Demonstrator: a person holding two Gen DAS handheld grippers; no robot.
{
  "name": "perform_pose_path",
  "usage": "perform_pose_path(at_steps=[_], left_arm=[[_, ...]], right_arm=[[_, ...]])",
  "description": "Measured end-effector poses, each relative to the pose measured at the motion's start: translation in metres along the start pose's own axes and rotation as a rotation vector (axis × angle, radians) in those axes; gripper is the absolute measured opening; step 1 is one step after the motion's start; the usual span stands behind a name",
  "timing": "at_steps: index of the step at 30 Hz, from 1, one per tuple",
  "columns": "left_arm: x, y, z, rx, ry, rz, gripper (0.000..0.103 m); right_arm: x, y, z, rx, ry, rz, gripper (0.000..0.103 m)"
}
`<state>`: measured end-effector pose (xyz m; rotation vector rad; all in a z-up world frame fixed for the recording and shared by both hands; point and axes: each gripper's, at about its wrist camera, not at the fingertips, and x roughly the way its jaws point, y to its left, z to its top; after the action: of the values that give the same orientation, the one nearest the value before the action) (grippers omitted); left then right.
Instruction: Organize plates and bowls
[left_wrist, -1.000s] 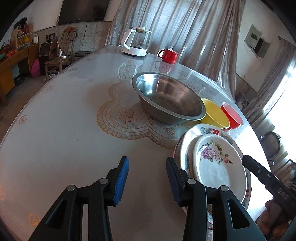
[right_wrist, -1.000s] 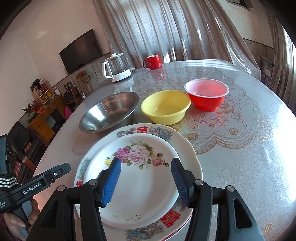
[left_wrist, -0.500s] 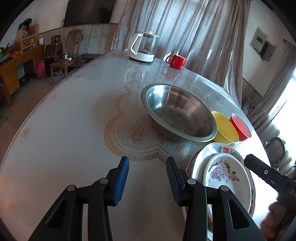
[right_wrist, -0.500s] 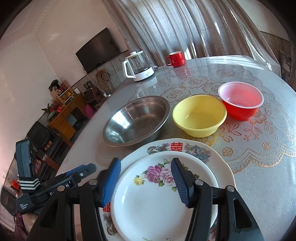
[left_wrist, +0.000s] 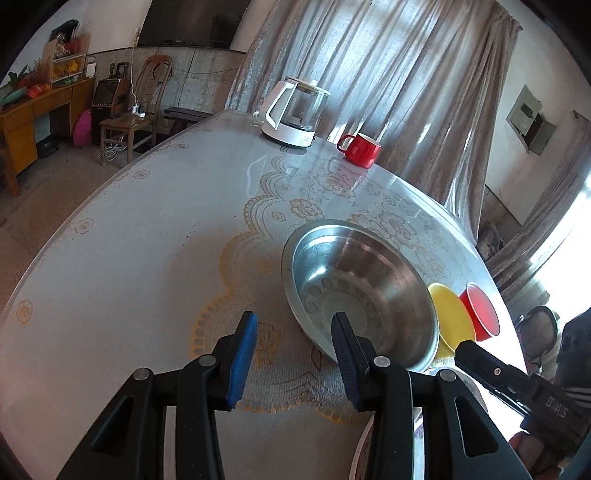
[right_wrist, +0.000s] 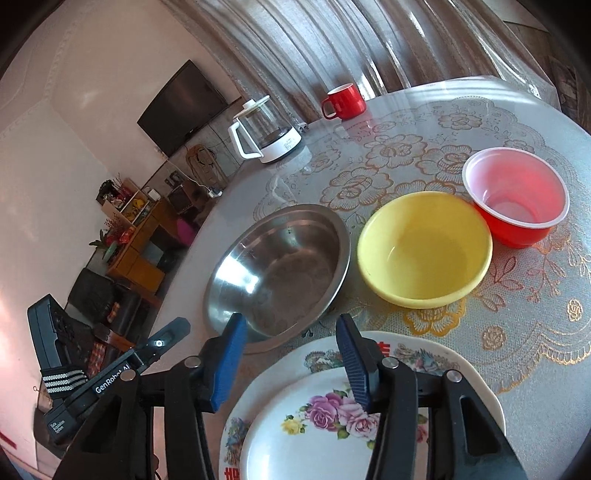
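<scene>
A steel bowl (left_wrist: 358, 291) (right_wrist: 280, 269) stands mid-table, with a yellow bowl (right_wrist: 424, 251) and a red bowl (right_wrist: 517, 199) in a row to its right. A small rose-patterned plate (right_wrist: 314, 435) lies on a larger patterned plate (right_wrist: 424, 354) at the near edge. My left gripper (left_wrist: 294, 325) hovers open in front of the steel bowl's near rim, holding nothing. My right gripper (right_wrist: 290, 323) hangs over the gap between plates and steel bowl; its jaws are closing with nothing between them.
A glass kettle (left_wrist: 295, 110) and a red mug (left_wrist: 360, 146) stand at the table's far side by the curtain. The lace-patterned table (left_wrist: 129, 258) stretches bare to the left. A person's hand (left_wrist: 524, 446) shows at the lower right.
Both grippers moved away from the plates toward the steel bowl, which now sits nearer and larger. The plates slid to the bottom of both views. The right jaws narrowed slightly.
</scene>
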<state>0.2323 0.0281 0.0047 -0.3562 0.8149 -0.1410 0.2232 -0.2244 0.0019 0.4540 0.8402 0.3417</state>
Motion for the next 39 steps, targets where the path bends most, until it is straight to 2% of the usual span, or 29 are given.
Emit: perform_pose_path(at_steps=[3, 9, 11, 12, 15, 25, 34, 39], left_arm=[[0.017, 0.003, 0.009, -0.014, 0.020, 0.009, 0.035], [0.047, 0.004, 0.021, -0.034, 0.065, -0.038, 0.035], [0.056, 0.002, 0.022, -0.023, 0.089, -0.056, 0.026], [0.057, -0.001, 0.021, -0.006, 0.087, -0.039, 0.023], [0.054, -0.002, 0.016, 0.018, 0.077, -0.033, 0.020], [0.022, 0.021, -0.004, -0.031, 0.052, -0.011, 0.019], [-0.028, 0.047, -0.027, -0.053, 0.000, 0.059, 0.020], [-0.051, 0.062, -0.042, -0.075, -0.013, 0.072, 0.021]], right_arm=[[0.017, -0.001, 0.006, 0.008, 0.026, -0.027, 0.042], [0.042, -0.008, 0.013, 0.030, 0.068, -0.097, 0.032], [0.049, -0.009, 0.016, 0.021, 0.074, -0.117, 0.026], [0.052, -0.008, 0.017, 0.014, 0.077, -0.124, 0.022], [0.055, -0.007, 0.016, -0.016, 0.075, -0.156, 0.020], [0.056, 0.009, 0.009, -0.080, 0.087, -0.145, 0.021], [0.056, 0.051, -0.015, -0.176, 0.108, -0.103, 0.020], [0.054, 0.068, -0.032, -0.203, 0.127, -0.077, 0.021]])
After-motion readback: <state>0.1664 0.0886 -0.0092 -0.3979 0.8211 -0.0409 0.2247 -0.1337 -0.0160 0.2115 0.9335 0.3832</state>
